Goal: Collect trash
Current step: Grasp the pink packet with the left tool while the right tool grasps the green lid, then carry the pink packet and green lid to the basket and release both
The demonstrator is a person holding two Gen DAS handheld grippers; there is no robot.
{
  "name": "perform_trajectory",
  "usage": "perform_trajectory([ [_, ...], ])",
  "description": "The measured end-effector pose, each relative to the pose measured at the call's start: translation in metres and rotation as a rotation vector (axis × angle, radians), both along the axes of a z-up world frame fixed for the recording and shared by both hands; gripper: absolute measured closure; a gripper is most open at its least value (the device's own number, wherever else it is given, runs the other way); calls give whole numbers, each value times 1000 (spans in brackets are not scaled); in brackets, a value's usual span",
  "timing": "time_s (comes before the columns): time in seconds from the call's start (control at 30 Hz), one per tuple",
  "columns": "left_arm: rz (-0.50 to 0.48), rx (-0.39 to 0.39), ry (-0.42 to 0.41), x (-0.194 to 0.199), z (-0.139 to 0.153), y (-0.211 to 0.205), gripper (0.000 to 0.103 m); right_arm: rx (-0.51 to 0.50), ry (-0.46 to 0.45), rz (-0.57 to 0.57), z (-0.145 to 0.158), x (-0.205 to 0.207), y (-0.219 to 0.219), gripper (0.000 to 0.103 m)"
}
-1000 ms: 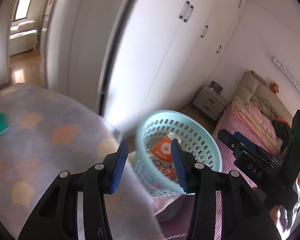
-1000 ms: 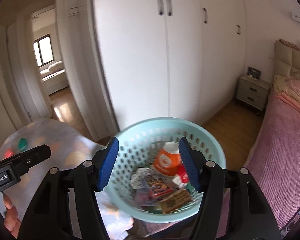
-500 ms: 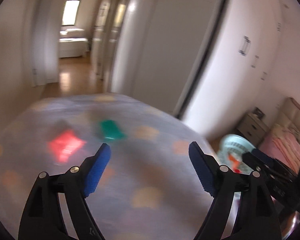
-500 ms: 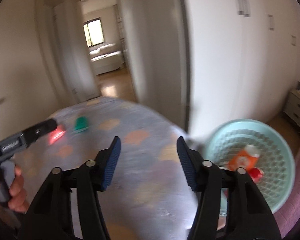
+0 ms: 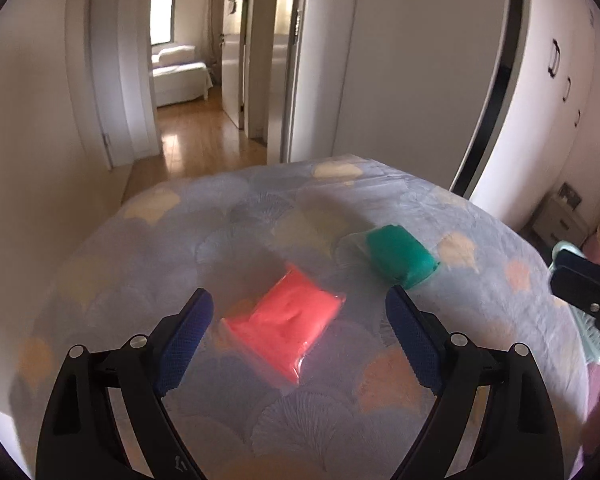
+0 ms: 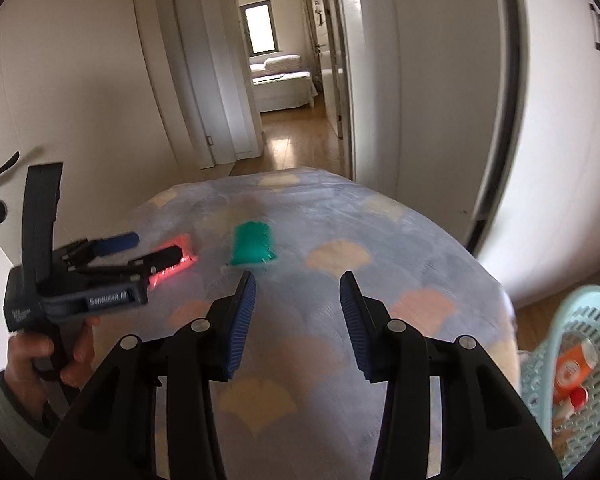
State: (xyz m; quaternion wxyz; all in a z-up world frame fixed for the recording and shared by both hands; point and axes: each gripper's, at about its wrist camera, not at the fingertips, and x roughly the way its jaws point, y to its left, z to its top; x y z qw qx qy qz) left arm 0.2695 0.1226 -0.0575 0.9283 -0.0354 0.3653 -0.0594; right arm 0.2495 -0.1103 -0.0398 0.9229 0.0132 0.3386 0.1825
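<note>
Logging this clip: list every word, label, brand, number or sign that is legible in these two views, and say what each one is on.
"GenRobot.AI": white lettering, slightly blurred, on the side of the black handheld left gripper, seen from the right wrist view.
A second small white marking low on that gripper's body: too blurred to read.
White round logo on the orange container in the pale blue perforated plastic basket: no letters readable.
Nothing legible in the left wrist view.

Basket (image 6: 580, 364) cut by right edge; red packet (image 6: 171, 266) partly behind left hand-held gripper (image 6: 140, 248).
</note>
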Motion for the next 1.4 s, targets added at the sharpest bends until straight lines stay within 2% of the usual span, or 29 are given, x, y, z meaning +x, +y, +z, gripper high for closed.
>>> perform_trajectory([
  [0.07, 13, -10, 7, 1, -4, 5, 17, 20, 17, 11, -3, 12, 9, 61],
  [0.13, 14, 2, 32, 4, -9, 4, 19, 35, 35, 16, -8, 21, 18, 52],
  [0.23, 5, 17, 44, 3, -9, 1, 20, 28, 54, 14, -14, 38, 32, 46],
  [0.3, 1, 26, 45, 0, -9, -1, 31, 25, 65, 19, -17, 45, 38, 45],
  [0.33, -11, 25, 63, 2, -10, -1, 40, 26, 75, 20, -19, 50, 42, 43],
  [0.47, -11, 33, 57, -1, -13, 0, 45, 33, 100, 14, -25, 70, 52, 39],
  [0.67, 102, 0, 37, -2, -13, 17, 46, 42, 145, 16, -43, 87, 63, 38],
  [0.83, 172, -43, 42, -2, -13, 31, 46, -27, 146, 36, -48, 89, 76, 38],
  [0.97, 172, -42, 41, -3, -13, 29, 46, -57, 175, 42, -52, 92, 81, 40],
  [1.03, 170, -33, 36, -4, -12, 26, 46, -57, 173, 53, -53, 91, 81, 58],
  [1.1, 165, -27, 32, -2, -12, 25, 46, -56, 174, 69, -54, 91, 83, 62],
  [1.3, 160, -25, 25, -1, -12, 23, 46, -9, 159, 55, -51, 89, 73, 64],
  [1.4, 159, -19, 17, -1, -12, 21, 46, 22, 111, 49, -44, 82, 67, 64],
])
